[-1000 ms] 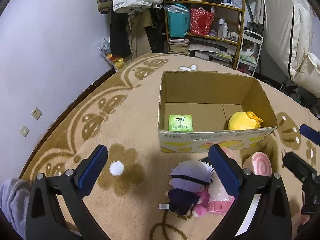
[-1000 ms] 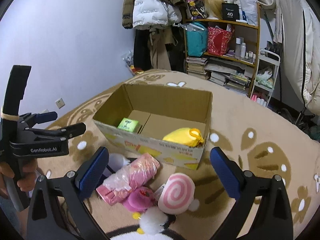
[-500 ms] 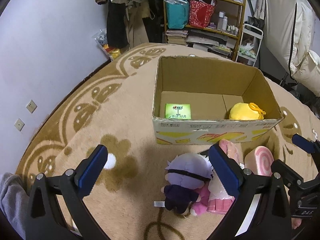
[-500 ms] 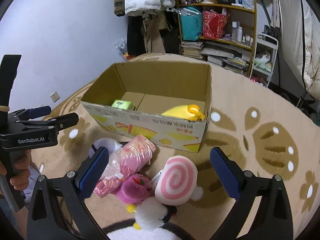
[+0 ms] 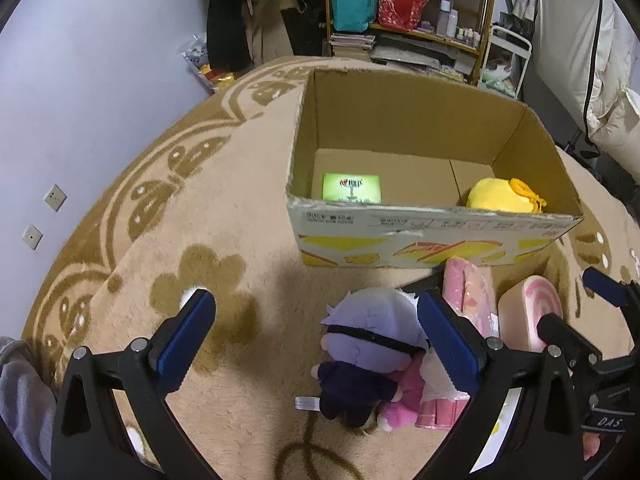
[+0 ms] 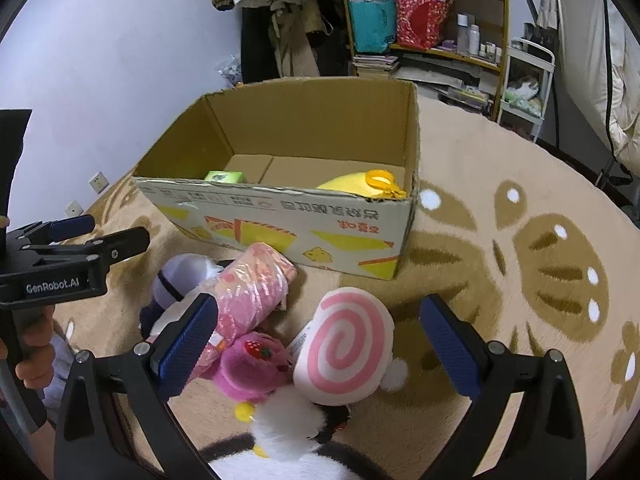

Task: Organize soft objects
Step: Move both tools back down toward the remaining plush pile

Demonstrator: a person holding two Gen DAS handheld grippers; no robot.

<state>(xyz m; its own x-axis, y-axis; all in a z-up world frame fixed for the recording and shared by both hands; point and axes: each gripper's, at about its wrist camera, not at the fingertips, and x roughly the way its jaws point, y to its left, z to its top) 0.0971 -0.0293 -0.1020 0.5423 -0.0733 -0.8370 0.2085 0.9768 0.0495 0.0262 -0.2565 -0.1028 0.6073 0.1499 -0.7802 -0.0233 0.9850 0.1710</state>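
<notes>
A beige carpet (image 6: 500,152) with brown butterfly motifs carries an open cardboard box (image 6: 280,224); just before the box, a pink wrapped pack (image 6: 256,288), a swirl-patterned cushion (image 6: 344,348), a purple-haired doll (image 5: 368,336), a pink plush (image 6: 252,368) and a black-and-white plush (image 6: 288,440) lie clustered, touching one another

both hand-held grippers nearer cardboard box (image 5: 420,236), toys
</notes>
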